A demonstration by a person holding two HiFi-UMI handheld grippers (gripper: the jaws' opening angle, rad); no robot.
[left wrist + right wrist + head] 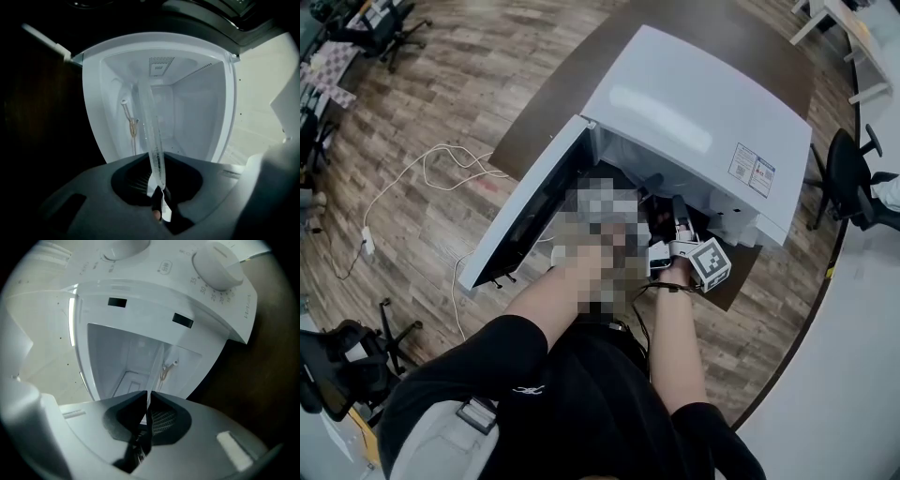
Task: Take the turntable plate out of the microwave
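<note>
Two claws pinch the glass plate [152, 136] by its near rim, left claw [157, 180] beside right claw [146, 401], the disc lying edge-on and stretching away toward the open microwave [694, 112].

The microwave [703, 112] was finished in glossy white. The turntable plate [152, 136] was formed of clear glass. The floor [441, 94] was wood-grained.
</note>
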